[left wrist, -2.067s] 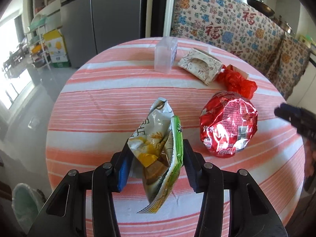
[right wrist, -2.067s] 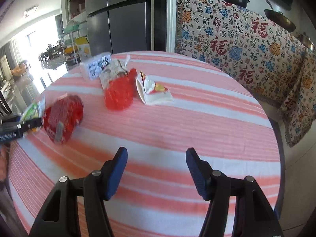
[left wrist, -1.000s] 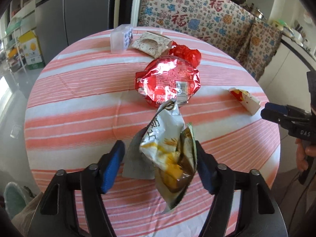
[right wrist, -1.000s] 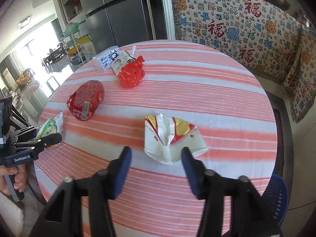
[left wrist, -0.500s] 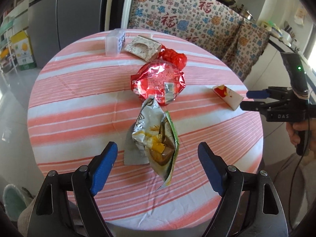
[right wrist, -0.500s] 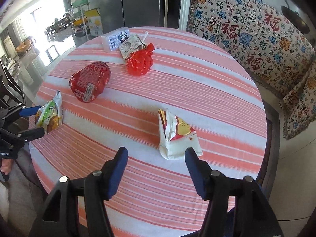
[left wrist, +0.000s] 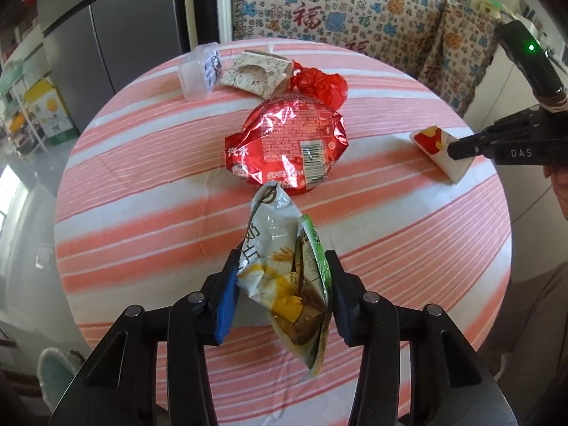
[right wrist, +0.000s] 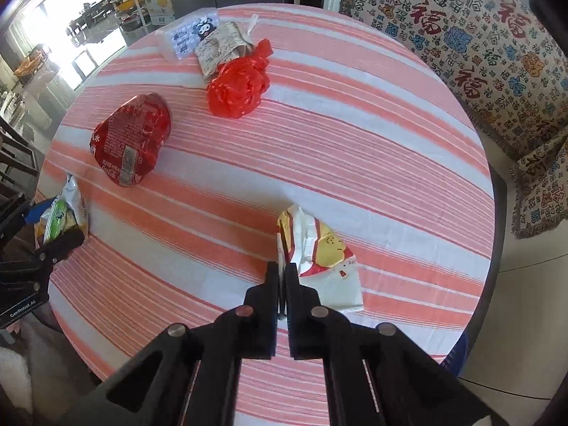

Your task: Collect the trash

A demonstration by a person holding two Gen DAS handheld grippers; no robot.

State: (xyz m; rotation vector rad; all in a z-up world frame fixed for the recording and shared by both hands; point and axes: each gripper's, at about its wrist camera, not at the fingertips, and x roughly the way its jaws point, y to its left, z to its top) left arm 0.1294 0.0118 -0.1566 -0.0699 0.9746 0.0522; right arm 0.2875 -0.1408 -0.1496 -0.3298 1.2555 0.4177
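Here the left gripper [left wrist: 280,294] has its fingers closing on a crumpled green and yellow snack bag [left wrist: 287,277], the pads pressing both sides of it above the near edge of the striped surface [left wrist: 142,163]. The right gripper [right wrist: 283,277] has its fingers together, pinching the thin edge of a white and yellow paper wrapper [right wrist: 319,259] that lies on the cloth. A red foil packet [left wrist: 287,149], a red plastic bag [left wrist: 319,83], a patterned pouch [left wrist: 254,72] and a clear box [left wrist: 198,71] lie farther back.

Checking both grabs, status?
Left gripper closing on snack bag. Right gripper shut on white carton's edge. Nothing in the way.
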